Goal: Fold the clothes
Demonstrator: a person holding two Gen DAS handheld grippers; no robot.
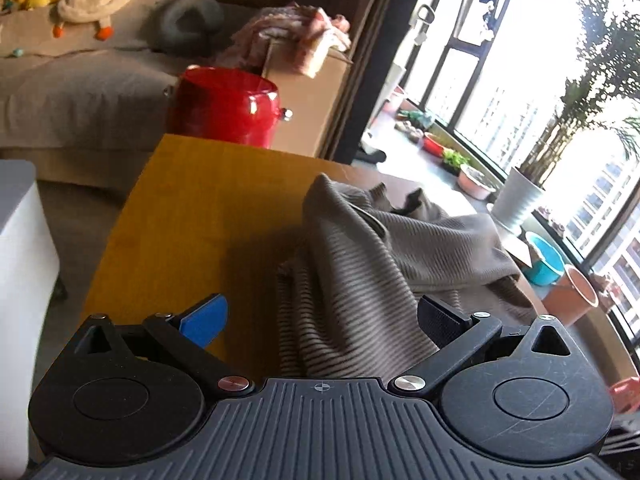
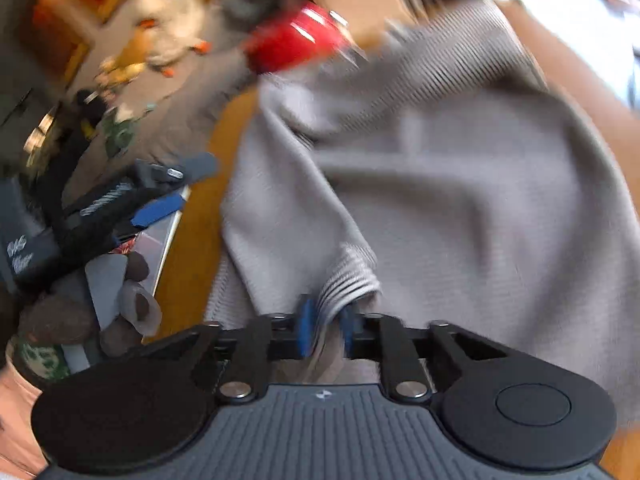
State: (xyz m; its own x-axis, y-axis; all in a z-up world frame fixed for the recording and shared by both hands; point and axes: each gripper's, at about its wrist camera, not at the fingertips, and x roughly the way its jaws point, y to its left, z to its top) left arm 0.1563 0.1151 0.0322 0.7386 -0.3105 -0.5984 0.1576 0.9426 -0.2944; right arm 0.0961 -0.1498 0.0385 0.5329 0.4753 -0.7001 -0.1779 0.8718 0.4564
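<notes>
A grey ribbed knit garment [image 1: 360, 264] lies crumpled on the yellow wooden table [image 1: 180, 220]. My left gripper [image 1: 320, 316] hovers open over the garment's near edge, its blue pad over bare table and its black pad over the cloth, nothing gripped. In the blurred right wrist view the same garment [image 2: 460, 184] spreads across the table [image 2: 192, 240]. My right gripper [image 2: 326, 332] is shut on its ribbed hem [image 2: 352, 276], which bunches up between the blue pads. The left gripper [image 2: 180, 188] also shows at the left of that view, held in a gloved hand [image 2: 128, 300].
A red pot [image 1: 224, 104] stands beyond the table's far edge, beside a cardboard box [image 1: 308, 96] with pink cloth on it. A grey sofa [image 1: 80, 92] with plush toys lies behind. Plant pots [image 1: 516, 200] and bowls line the bright window at the right. A white object [image 1: 20, 260] stands at the left.
</notes>
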